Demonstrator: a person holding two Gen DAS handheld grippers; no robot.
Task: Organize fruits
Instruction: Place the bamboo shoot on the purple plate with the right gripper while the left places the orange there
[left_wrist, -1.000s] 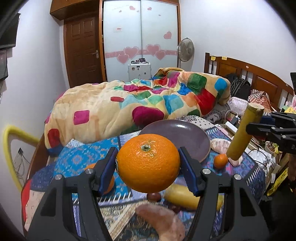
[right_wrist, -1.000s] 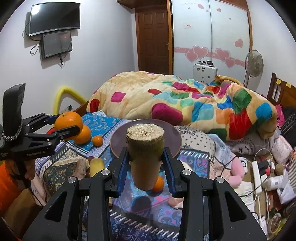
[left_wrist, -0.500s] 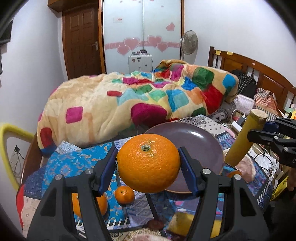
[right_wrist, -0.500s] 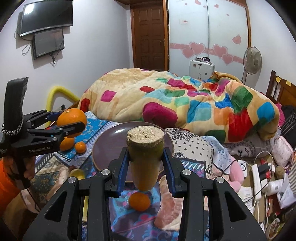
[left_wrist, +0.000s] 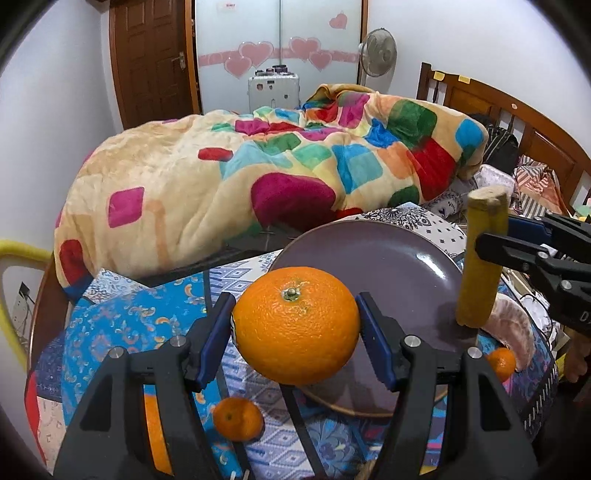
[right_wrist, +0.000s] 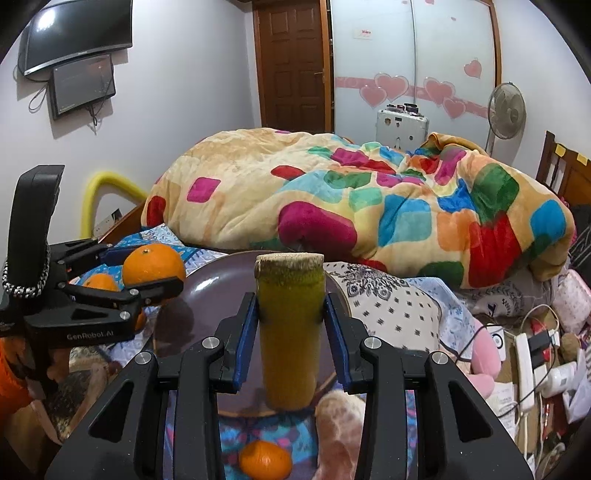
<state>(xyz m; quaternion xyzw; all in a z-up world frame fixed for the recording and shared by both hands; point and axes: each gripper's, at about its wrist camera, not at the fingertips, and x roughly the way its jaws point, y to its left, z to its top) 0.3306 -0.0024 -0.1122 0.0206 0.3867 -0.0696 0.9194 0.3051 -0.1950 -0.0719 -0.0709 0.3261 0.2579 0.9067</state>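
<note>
My left gripper (left_wrist: 295, 325) is shut on a large orange (left_wrist: 295, 325), held over the near rim of a dark purple plate (left_wrist: 399, 266). My right gripper (right_wrist: 290, 325) is shut on an upright yellow-green cylinder with a cut end (right_wrist: 290, 325), over the plate's near edge (right_wrist: 207, 291). In the left wrist view the cylinder (left_wrist: 480, 258) stands at the plate's right side. The orange also shows in the right wrist view (right_wrist: 153, 264).
Small tangerines (left_wrist: 238, 419) (left_wrist: 500, 363) (right_wrist: 264, 459) lie on the patterned cloth (left_wrist: 129, 332). A pale peeled fruit piece (right_wrist: 340, 424) lies right of the plate. A quilt-covered bed (left_wrist: 258, 177) is behind. Cables and clutter (right_wrist: 532, 354) sit at right.
Both grippers have moved forward toward the plate, which now looks larger and closer. The orange and the cylinder stay gripped.
</note>
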